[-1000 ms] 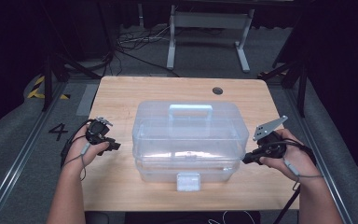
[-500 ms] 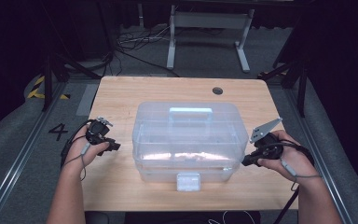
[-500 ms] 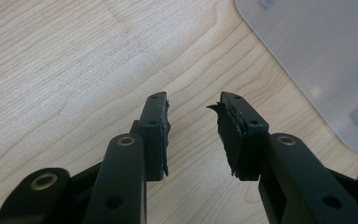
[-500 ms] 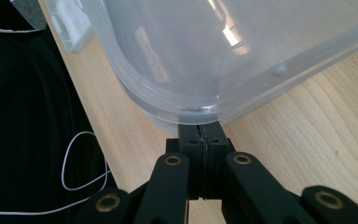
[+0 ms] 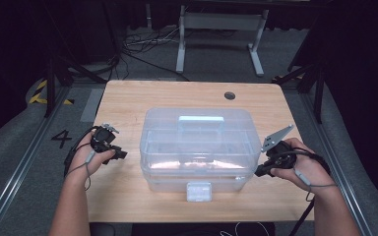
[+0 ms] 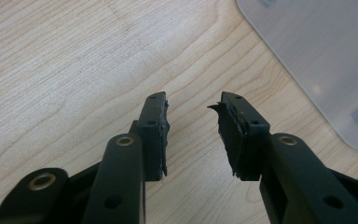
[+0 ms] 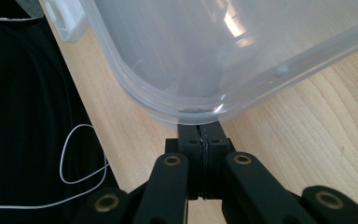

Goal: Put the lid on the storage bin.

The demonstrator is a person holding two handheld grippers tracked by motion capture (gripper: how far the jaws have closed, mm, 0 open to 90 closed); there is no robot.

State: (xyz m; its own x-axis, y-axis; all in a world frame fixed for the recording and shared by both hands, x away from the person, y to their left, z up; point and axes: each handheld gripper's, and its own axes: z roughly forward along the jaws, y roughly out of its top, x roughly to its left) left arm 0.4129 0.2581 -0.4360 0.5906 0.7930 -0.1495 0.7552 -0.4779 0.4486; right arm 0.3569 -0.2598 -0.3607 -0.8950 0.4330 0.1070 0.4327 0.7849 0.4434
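A clear plastic storage box [image 5: 197,142] with a lid handle [image 5: 201,120] and a white front latch [image 5: 199,191] stands mid-table. My left gripper [image 5: 119,154] rests in a hand on the wood left of the box, a short gap away. In the left gripper view it [image 6: 193,105] is open with bare wood between the jaws, and the box [image 6: 317,56] lies at the upper right. My right gripper [image 5: 257,172] is at the box's right front corner. In the right gripper view its jaws [image 7: 200,128] are shut together, tips against the box's [image 7: 214,46] rounded lower corner.
The wooden table [image 5: 128,103] has a round hole [image 5: 230,95] near its far right edge. Beyond it are a metal stand [image 5: 216,29] and floor cables. A "4" [image 5: 61,138] is marked on the floor at the left. A thin white cable [image 7: 74,163] hangs off the table's near edge.
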